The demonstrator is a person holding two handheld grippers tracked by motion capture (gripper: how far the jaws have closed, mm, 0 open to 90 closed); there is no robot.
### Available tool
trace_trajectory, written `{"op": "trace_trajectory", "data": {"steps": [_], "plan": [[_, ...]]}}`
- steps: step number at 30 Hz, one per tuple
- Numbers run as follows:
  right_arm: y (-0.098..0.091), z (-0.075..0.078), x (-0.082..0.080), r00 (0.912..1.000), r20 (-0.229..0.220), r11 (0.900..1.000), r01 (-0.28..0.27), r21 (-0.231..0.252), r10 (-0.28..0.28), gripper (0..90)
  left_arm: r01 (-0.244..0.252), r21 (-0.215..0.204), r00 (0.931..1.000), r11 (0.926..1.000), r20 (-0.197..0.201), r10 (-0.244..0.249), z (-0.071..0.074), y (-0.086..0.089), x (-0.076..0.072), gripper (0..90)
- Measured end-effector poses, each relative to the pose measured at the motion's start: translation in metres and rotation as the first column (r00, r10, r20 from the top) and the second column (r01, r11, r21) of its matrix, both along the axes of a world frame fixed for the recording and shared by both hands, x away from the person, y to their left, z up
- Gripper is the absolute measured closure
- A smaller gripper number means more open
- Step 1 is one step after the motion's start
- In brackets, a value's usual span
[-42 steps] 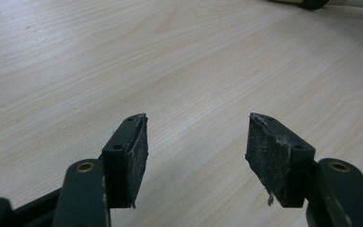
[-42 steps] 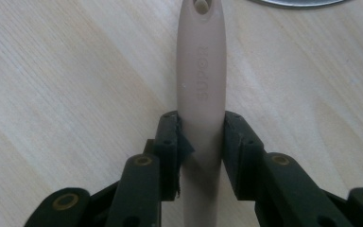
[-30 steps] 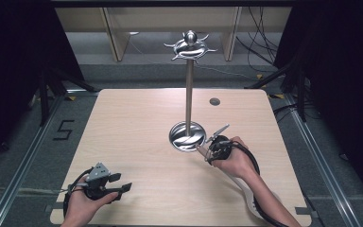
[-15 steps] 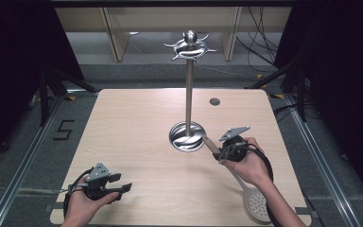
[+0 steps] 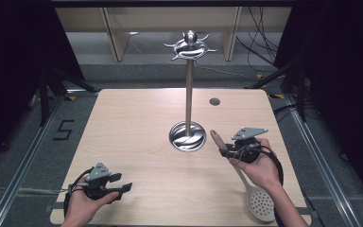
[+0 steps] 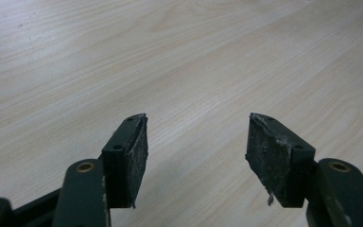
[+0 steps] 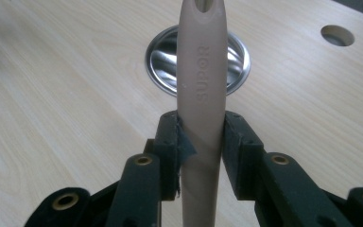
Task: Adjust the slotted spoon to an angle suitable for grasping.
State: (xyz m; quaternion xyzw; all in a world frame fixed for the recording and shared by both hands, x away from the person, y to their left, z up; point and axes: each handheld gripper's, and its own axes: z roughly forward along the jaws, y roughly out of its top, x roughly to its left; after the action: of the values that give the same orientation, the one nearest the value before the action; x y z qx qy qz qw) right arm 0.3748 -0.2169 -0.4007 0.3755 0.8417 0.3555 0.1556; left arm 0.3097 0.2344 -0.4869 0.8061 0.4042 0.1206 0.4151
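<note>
- The left gripper sits at the near left part of the bench, well to the left of the steel stand and nearer the person than its base; a hand wraps its body from below.
- In the left gripper view its fingers are spread apart with bare wood grain between them, released and grasping nothing.
- The steel stand rises near the middle of the bench: a round, shiny base, a thin upright pole, and a ring of hooks at the top.
- A small round hole in the bench top lies just right of the stand's pole and farther from the person.
- The slotted spoon is just right of the stand's base, on a slant: the tip of its beige handle points up and toward the base, and its pale perforated head lies nearer the person, close to the near right edge of the bench.
- The right gripper, held in the right hand, is to the right of the stand's base.
- In the right gripper view its fingers are clenched on the spoon's handle, one pad on each side, with the lettered handle running up between them toward the stand's base beyond.
</note>
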Motion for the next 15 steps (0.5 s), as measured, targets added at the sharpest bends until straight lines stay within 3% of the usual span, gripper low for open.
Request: {"op": "trace_trajectory", "data": {"steps": [4, 5, 7, 8, 9, 10, 11, 13, 15], "plan": [[-0.0054, 0.0018, -0.0018, 0.9995, 0.025, 0.9992, 0.017, 0.036, -0.018, 70.0, -0.006, -0.011, 0.9999, 0.9999, -0.014, 0.006, 0.0000, -0.0020, -0.0003, 38.4], [-0.0063, 0.0041, -0.0029, 0.9997, 0.005, 0.9990, 0.023, 0.038, -0.023, 70.0, -0.010, -0.022, 0.9999, 0.9997, 0.002, 0.010, -0.0010, -0.0029, 0.0001, 38.4], [-0.0086, 0.0038, -0.0018, 0.9996, 0.027, 0.9995, 0.012, 0.031, -0.013, 70.0, -0.013, -0.025, 0.9999, 0.9996, -0.001, 0.013, -0.0010, -0.0033, 0.0005, 38.3], [-0.0099, 0.0040, -0.0019, 0.9991, 0.041, 0.9995, 0.003, 0.032, -0.005, 70.0, -0.019, -0.022, 0.9998, 0.9996, -0.003, 0.019, -0.0007, -0.0038, 0.0003, 38.4], [-0.0099, 0.0040, -0.0019, 0.9991, 0.041, 0.9995, 0.003, 0.032, -0.005, 70.0, 0.007, 0.014, 0.9999, 0.9999, 0.010, -0.008, -0.0003, -0.0011, 0.0032, 38.4], [-0.0102, 0.0055, -0.0043, 0.9992, 0.028, 0.9987, 0.025, 0.043, -0.026, 70.0, 0.004, -0.006, 1.0000, 1.0000, -0.005, -0.004, -0.0002, -0.0026, 0.0017, 38.4], [-0.0103, 0.0044, -0.0040, 0.9983, 0.050, 0.9983, 0.027, 0.051, -0.030, 70.0, -0.009, -0.024, 0.9999, 0.9997, -0.014, 0.008, -0.0012, -0.0039, 0.0012, 38.3], [-0.0106, 0.0057, -0.0051, 0.9987, 0.038, 0.9979, 0.033, 0.055, -0.035, 70.0, 0.004, -0.012, 1.0000, 0.9999, 0.000, -0.005, -0.0007, -0.0030, 0.0018, 38.3], [-0.0108, 0.0054, -0.0049, 0.9984, 0.045, 0.9981, 0.031, 0.053, -0.034, 70.0, -0.008, -0.021, 0.9999, 0.9998, -0.012, 0.008, -0.0008, -0.0034, 0.0011, 38.3]]}}
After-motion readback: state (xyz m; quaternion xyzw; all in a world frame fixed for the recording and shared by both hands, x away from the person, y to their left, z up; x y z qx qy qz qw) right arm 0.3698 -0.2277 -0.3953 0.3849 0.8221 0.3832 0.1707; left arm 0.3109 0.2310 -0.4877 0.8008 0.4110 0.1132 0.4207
